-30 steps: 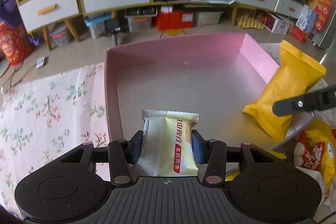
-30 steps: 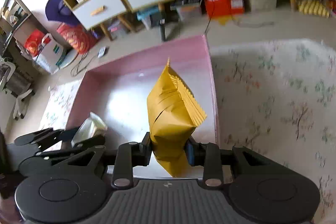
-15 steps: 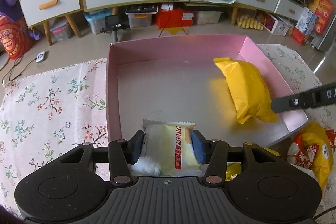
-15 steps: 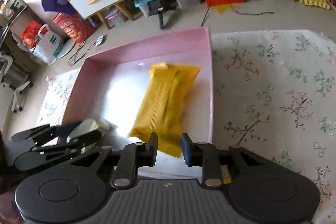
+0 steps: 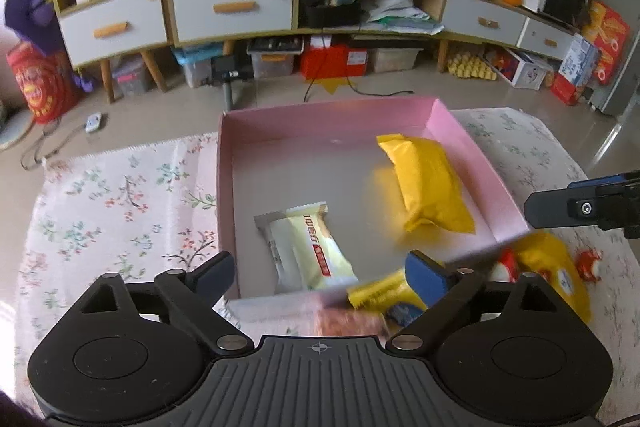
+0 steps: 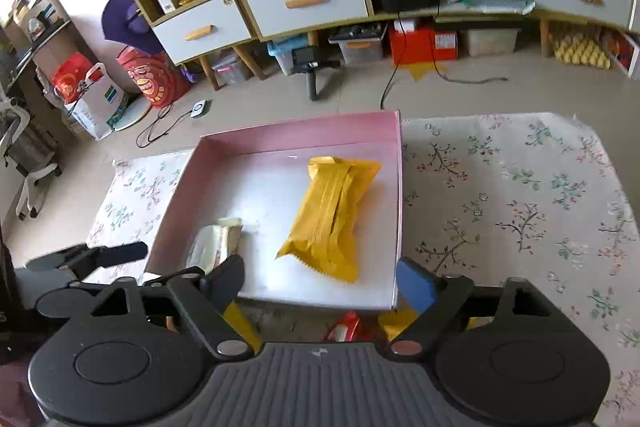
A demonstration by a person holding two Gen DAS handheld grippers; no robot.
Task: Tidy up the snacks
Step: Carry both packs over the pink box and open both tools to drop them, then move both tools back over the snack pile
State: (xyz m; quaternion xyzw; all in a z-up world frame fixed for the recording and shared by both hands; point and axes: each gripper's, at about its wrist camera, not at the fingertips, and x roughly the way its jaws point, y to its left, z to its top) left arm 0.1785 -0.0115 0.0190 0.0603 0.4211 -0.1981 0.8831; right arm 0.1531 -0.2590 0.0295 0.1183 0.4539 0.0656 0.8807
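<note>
Both snacks sit inside the pink box (image 6: 394, 211): cream packet (image 5: 306, 247) near its front-left wall, yellow bag (image 6: 332, 215) toward its right wall. Left gripper (image 5: 320, 277) and right gripper (image 6: 320, 281) just opened, nothing between the jaws. I'd lift clear of the box's front wall before grabbing from the leftover packets (image 5: 548, 267) in front of it.

Bright daylight, strong fisheye bending at edges, motion blur in left wrist view.

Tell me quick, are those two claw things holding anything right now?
Left gripper: open, just released the cream snack packet into the pink box.
Right gripper: open, just released the yellow snack bag.
</note>
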